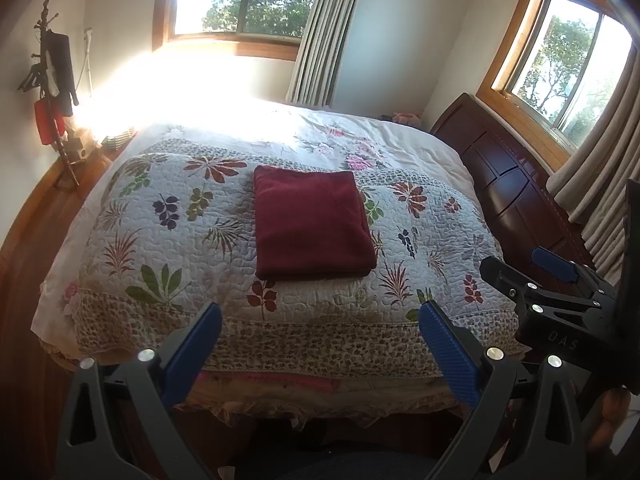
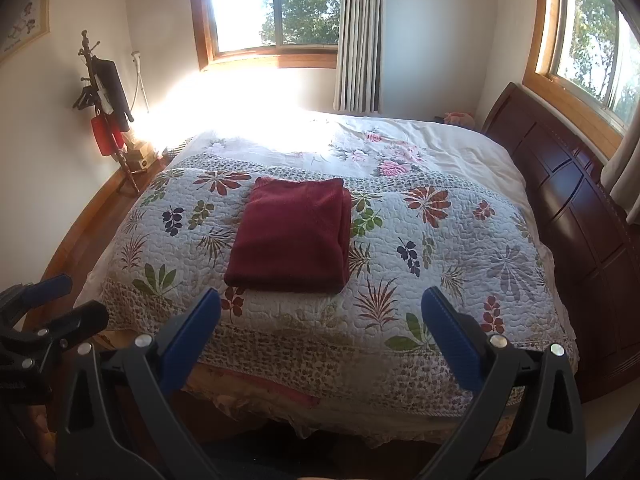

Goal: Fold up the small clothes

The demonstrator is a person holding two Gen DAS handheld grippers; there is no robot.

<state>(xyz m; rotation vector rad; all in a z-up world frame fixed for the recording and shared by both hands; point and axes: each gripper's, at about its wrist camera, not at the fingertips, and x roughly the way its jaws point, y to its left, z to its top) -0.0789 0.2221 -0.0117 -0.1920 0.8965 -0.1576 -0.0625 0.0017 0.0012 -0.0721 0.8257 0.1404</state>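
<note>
Both tools held back off the foot of the bed, nothing between the fingers of either. My left gripper [image 1: 320, 320], black frame with blue ribbed pads [image 1: 448, 354], stands spread wide and released; my right gripper [image 2: 320, 308] reads the same, blue pads [image 2: 452, 338] far apart, empty. In the left wrist view the right tool shows at the right edge, beside mine and apart from it. Just past the fingertips: the near edge of the white quilted bedspread printed with red, green and navy leaves [image 1: 192, 220], with a band of small speckled print along its border, hanging over a frilled beige skirt. Farther on, near the quilt's middle, the dark red folded fleece cloth [image 1: 312, 224] lies flat as a neat rectangle, stacked layers showing along its right edge in the right wrist view [image 2: 292, 236]. It touches neither gripper. Beyond it, a white sheet with pink roses [image 2: 396, 156], sun-washed on the left. Dark wooden headboard [image 2: 580, 208] along the right side. Far wall: wood-framed window [image 2: 276, 12], grey striped curtain [image 2: 360, 36], and a coat stand hung with dark and red items [image 2: 106, 96] in the left corner.
</note>
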